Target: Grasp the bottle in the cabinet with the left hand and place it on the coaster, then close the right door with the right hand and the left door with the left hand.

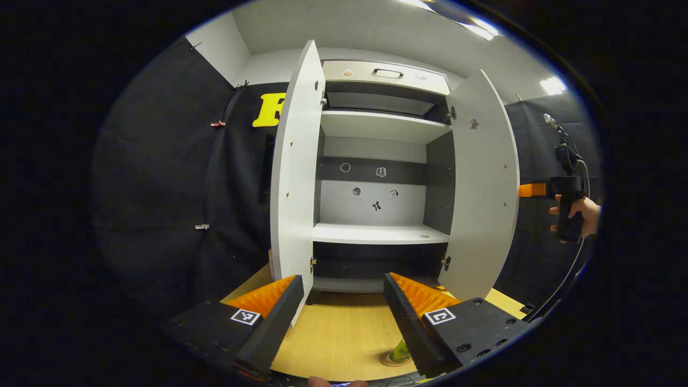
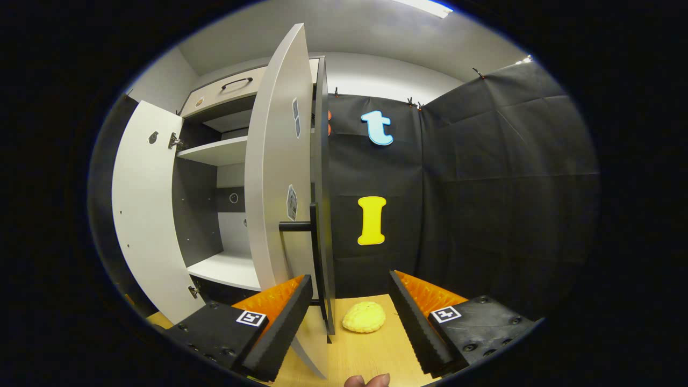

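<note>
The bottle (image 1: 401, 350) stands on the round coaster (image 1: 394, 360) on the wooden counter (image 1: 344, 338), low in the left gripper view and just inside the right-hand finger of the left gripper (image 1: 344, 322), which hides part of it. That gripper's two fingers are spread wide with nothing between them but bare counter; they point level at the cabinet (image 1: 379, 177) straight ahead. Beyond the fingertips the two cabinet doors stand open: the left door (image 1: 293, 183) swings out past the left finger, the right door (image 1: 484, 188) past the right one. Between them show two pale shelves and a drawer front with one handle on top.

Far off to the right of the left gripper's fingers, a hand (image 1: 578, 212) grips the upright handle of the other tool, a cable trailing from it.

The right gripper (image 2: 349, 317) is likewise held level, fingers wide apart and holding nothing. The right door's edge, with its one dark bar handle (image 2: 295, 226), rises just beside its left finger. One yellow lumpy object (image 2: 364, 316) lies on the counter between the fingertips, a little beyond them.
</note>
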